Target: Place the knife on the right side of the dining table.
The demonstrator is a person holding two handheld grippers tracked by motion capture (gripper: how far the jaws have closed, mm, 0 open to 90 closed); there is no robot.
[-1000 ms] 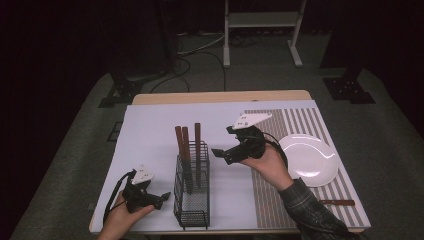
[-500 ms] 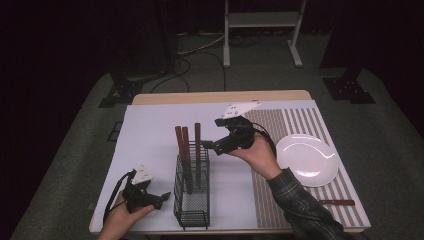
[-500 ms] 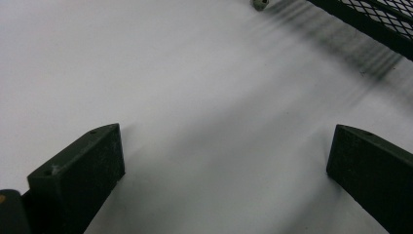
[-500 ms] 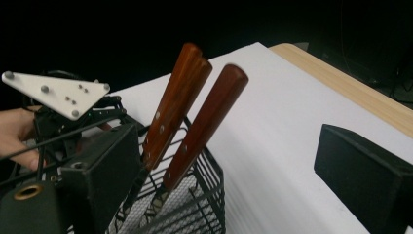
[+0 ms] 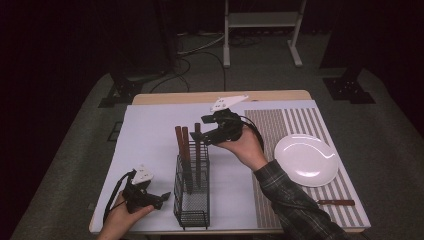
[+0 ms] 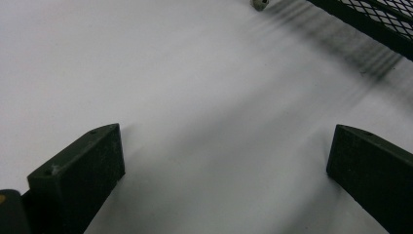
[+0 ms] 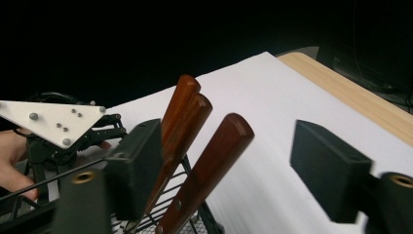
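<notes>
Right claw [image 5: 200,131] agape beside wooden handles [image 5: 186,142]

Three wooden-handled utensils [image 5: 186,150] in one wire basket [image 5: 191,206]; one plate [image 5: 306,160]; one knife [image 5: 336,202].

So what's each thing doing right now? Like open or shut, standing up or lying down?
Left gripper: open, holding nothing, low over the white mat.
Right gripper: open, jaws either side of a wooden handle, not closed on it.
Three wooden-handled utensils: standing upright in the basket.
Wire basket: upright on the mat.
White plate: flat, nothing on it.
Utensil by the table's edge: lying flat.
</notes>
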